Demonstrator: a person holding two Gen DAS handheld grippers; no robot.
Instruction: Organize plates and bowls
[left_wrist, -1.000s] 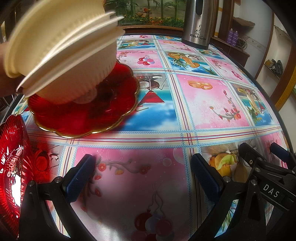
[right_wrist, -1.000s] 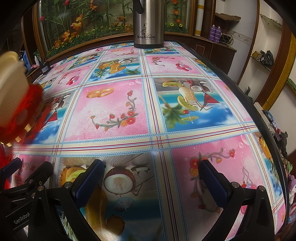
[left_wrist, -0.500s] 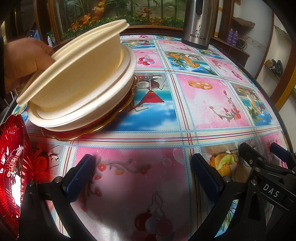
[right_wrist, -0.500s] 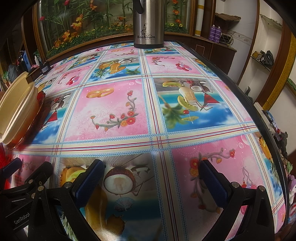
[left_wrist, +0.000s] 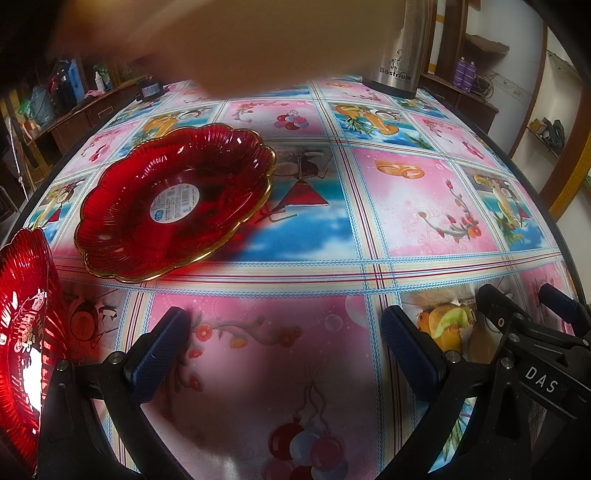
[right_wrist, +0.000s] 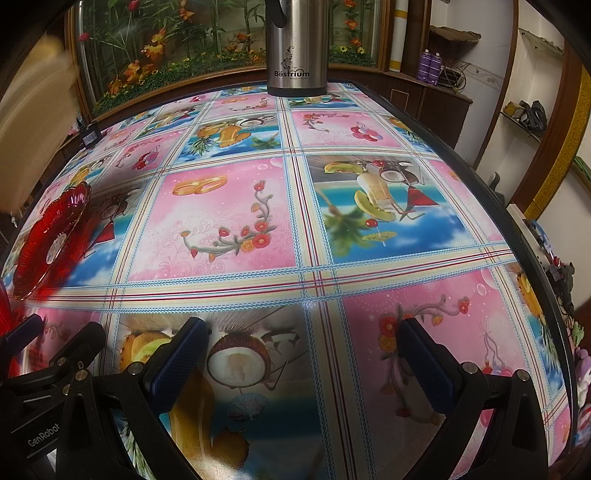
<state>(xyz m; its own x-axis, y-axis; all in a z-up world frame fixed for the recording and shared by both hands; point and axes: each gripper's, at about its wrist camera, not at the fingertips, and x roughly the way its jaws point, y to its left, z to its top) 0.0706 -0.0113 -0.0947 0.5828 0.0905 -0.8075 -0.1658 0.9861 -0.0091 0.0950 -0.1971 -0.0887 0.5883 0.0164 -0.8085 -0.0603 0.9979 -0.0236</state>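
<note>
A red glass plate (left_wrist: 177, 203) with a gold scalloped rim and a white sticker lies empty on the table, ahead and left of my left gripper (left_wrist: 288, 347); it also shows at the left edge of the right wrist view (right_wrist: 51, 236). A second red glass dish (left_wrist: 22, 347) stands close at the far left. A blurred cream shape (left_wrist: 240, 37), the stack of cream bowls, fills the top of the left wrist view, lifted above the table; it also shows in the right wrist view (right_wrist: 33, 129). My left gripper is open and empty. My right gripper (right_wrist: 303, 354) is open and empty over the tablecloth.
A steel thermos (right_wrist: 297, 48) stands at the table's far edge. The table (right_wrist: 229, 206) has a colourful patterned cloth. A planter with flowers (right_wrist: 166, 55) runs behind it, shelves (right_wrist: 524, 110) stand at right, and a low cabinet (left_wrist: 74, 114) at left.
The cream bowl stack that sat on the red plate has been lifted off it and moved up, close past the left camera. The plate now lies bare. Both grippers stayed still.
</note>
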